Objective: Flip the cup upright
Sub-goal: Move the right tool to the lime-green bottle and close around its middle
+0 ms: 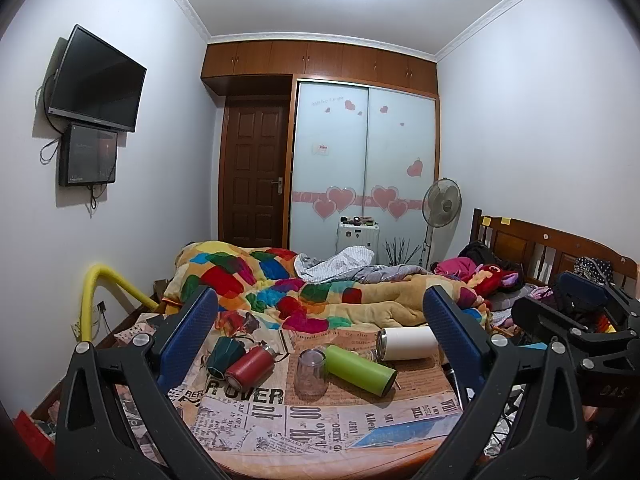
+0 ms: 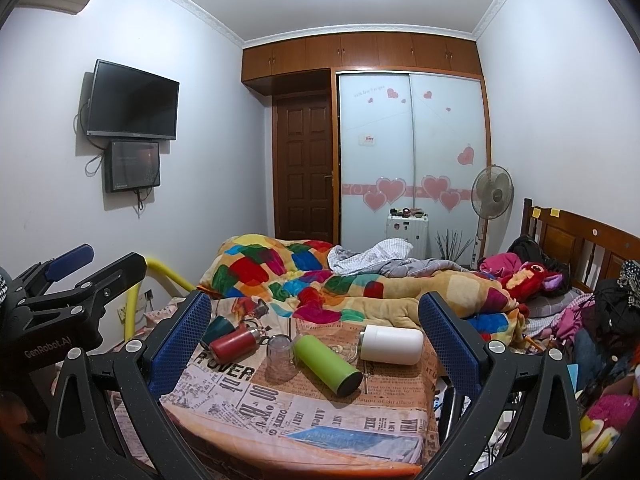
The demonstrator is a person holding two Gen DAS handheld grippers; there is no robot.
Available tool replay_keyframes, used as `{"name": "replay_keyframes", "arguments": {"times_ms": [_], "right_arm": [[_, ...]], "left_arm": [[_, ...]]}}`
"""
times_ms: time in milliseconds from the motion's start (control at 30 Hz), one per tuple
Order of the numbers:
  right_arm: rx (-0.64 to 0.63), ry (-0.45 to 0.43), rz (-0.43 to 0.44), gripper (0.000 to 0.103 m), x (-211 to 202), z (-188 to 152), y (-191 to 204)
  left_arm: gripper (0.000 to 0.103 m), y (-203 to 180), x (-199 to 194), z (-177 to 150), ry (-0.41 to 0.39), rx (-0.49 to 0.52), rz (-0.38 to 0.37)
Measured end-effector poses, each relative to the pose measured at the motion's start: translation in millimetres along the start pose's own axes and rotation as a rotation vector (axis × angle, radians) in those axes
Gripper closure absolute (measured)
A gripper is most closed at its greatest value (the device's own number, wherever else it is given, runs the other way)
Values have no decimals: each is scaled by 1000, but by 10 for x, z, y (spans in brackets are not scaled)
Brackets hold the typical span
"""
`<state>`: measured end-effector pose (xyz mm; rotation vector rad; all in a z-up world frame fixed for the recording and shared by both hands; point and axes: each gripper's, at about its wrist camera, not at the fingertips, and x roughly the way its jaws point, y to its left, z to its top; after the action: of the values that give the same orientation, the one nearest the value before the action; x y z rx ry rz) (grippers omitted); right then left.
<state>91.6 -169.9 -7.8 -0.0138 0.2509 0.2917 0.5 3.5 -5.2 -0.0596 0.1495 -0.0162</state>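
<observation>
On a table with a newspaper-print cloth (image 1: 280, 424) (image 2: 304, 412) lie several cups and bottles. A clear glass cup (image 1: 309, 372) (image 2: 279, 356) stands upside down in the middle. A green bottle (image 1: 360, 368) (image 2: 326, 364), a red bottle (image 1: 250, 366) (image 2: 234, 342), a dark green cup (image 1: 222, 354) (image 2: 216, 327) and a white tumbler (image 1: 408, 343) (image 2: 392, 343) lie on their sides. My left gripper (image 1: 322, 316) and right gripper (image 2: 316, 316) are both open and empty, held back from the objects.
A bed with a colourful quilt (image 1: 304, 284) lies behind the table. A wooden headboard (image 1: 552, 244) and piled clothes are at the right. A yellow tube (image 1: 94, 292) is at the left. A blue card (image 1: 404, 428) lies on the cloth's near right.
</observation>
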Motion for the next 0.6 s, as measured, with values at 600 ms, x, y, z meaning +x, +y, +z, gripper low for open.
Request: {"name": "replay_keyframes", "arguments": {"times_ms": [600], "right_arm": [[-119, 351, 35, 0, 1451, -472, -189]], "left_arm": [[0, 519, 1173, -597, 241, -77, 97]]}}
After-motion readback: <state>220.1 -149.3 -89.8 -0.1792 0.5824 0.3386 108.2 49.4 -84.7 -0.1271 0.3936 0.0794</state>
